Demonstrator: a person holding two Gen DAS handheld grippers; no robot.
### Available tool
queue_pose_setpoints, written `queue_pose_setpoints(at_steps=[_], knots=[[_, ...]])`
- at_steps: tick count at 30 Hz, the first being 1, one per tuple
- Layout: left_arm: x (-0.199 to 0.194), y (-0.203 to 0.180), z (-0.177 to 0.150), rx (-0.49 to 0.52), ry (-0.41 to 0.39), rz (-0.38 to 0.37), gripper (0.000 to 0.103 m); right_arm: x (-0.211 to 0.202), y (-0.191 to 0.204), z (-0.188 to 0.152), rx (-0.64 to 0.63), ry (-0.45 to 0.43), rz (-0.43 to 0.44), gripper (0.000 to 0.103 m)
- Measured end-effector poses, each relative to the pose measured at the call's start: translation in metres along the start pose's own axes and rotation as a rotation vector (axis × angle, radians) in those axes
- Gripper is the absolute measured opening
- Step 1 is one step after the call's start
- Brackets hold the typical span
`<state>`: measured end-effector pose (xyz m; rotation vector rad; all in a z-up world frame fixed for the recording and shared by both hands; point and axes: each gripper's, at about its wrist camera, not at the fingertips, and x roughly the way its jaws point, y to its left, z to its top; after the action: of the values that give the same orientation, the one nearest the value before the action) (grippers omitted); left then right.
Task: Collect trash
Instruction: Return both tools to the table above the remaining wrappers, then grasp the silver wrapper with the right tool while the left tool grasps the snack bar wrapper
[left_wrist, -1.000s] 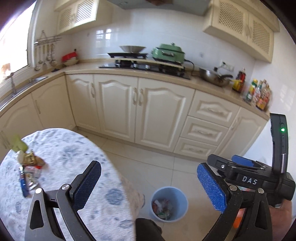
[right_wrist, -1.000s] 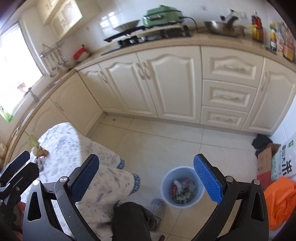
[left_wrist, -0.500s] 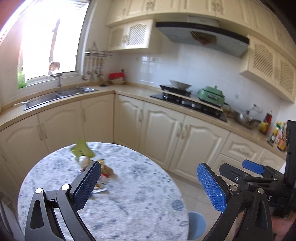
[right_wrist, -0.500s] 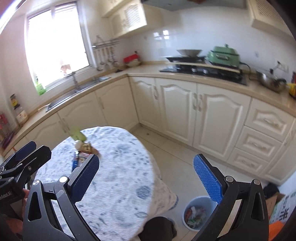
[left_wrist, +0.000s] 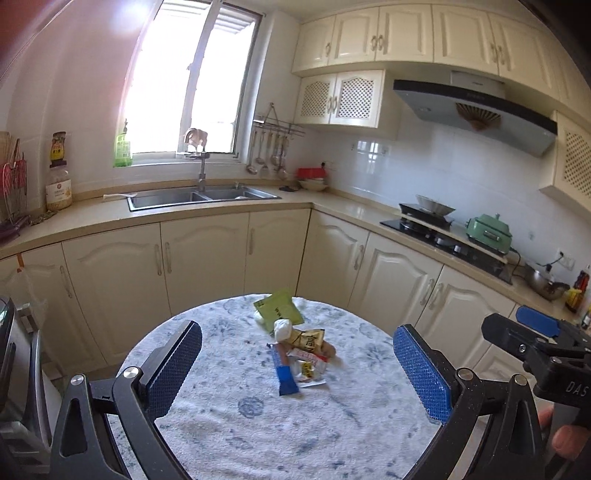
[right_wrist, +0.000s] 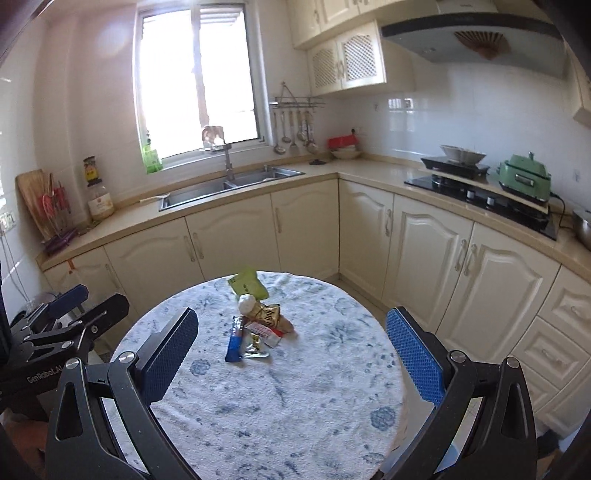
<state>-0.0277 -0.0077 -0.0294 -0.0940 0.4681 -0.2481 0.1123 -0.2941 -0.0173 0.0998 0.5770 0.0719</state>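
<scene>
Cream cabinets (left_wrist: 207, 266) run along two walls of the kitchen, under a beige countertop (right_wrist: 369, 166) that carries a steel double sink (left_wrist: 199, 195) below the window (right_wrist: 195, 77). A grey range hood (left_wrist: 476, 110) hangs above the black hob (right_wrist: 476, 192), and a green lidded pot (right_wrist: 524, 177) stands at the hob's right end.

Nearer the viewer stands a round table (left_wrist: 258, 424) covered with a white cloth printed in blue. The trash lies in one small cluster on the far half of this table, well apart from both grippers.

The left gripper (left_wrist: 297, 365) is held above the near edge of the table, its blue-padded fingers (left_wrist: 177, 365) spread wide with nothing between them. The right gripper (right_wrist: 291, 354) is held likewise just beside it, fingers (right_wrist: 413, 354) equally wide and empty.

Cluster contents, by size:
- a green packet (left_wrist: 279, 308) at the far end;
- a yellow snack bag (left_wrist: 308, 339), crumpled, touching the items around it;
- a blue wrapper (left_wrist: 284, 373), elongated, pointing toward the grippers;
- a red-and-white wrapper (right_wrist: 264, 330) beside the blue one;
- a white crumpled ball (left_wrist: 282, 328) resting between the green packet and the yellow bag.
</scene>
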Motion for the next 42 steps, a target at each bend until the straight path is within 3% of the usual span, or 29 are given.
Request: queue_pose_setpoints(at_steps=[4, 10, 16, 23, 28, 32, 33, 36, 38, 42], knots=[[0.003, 0.002, -0.012, 0.002, 0.025, 0.031, 0.102, 0.012, 0.014, -0.002, -0.03, 0.009, 0.032, 0.103], [0.039, 0.007, -0.015, -0.013, 0.094, 0.058, 0.102, 0.047, 0.021, -0.006, -0.066, 0.051, 0.04, 0.103], [0.12, 0.004, -0.007, 0.002, 0.19, 0.065, 0.102, 0.103, 0.006, -0.023, -0.052, 0.157, 0.035, 0.103], [0.231, 0.009, -0.02, -0.002, 0.352, 0.068, 0.1, 0.167, -0.017, -0.044, -0.016, 0.283, 0.026, 0.103], [0.295, 0.005, -0.023, 0.01, 0.424, 0.086, 0.093, 0.197, -0.029, -0.058, 0.01, 0.348, 0.023, 0.103], [0.337, 0.008, -0.025, 0.014, 0.5, 0.092, 0.073, 0.21, -0.03, -0.063, 0.012, 0.372, 0.026, 0.103], [0.339, 0.007, -0.023, 0.026, 0.482, 0.096, 0.071, 0.212, -0.029, -0.064, 0.01, 0.376, 0.028, 0.103], [0.349, 0.009, -0.017, 0.019, 0.476, 0.061, 0.049, 0.219, -0.026, -0.066, 0.006, 0.39, 0.035, 0.103], [0.356, 0.012, -0.016, 0.038, 0.476, 0.057, 0.017, 0.224, -0.023, -0.069, 0.01, 0.4, 0.045, 0.103], [0.362, 0.028, -0.014, 0.012, 0.478, 0.022, 0.015, 0.236, -0.012, -0.075, 0.011, 0.424, 0.085, 0.103]])
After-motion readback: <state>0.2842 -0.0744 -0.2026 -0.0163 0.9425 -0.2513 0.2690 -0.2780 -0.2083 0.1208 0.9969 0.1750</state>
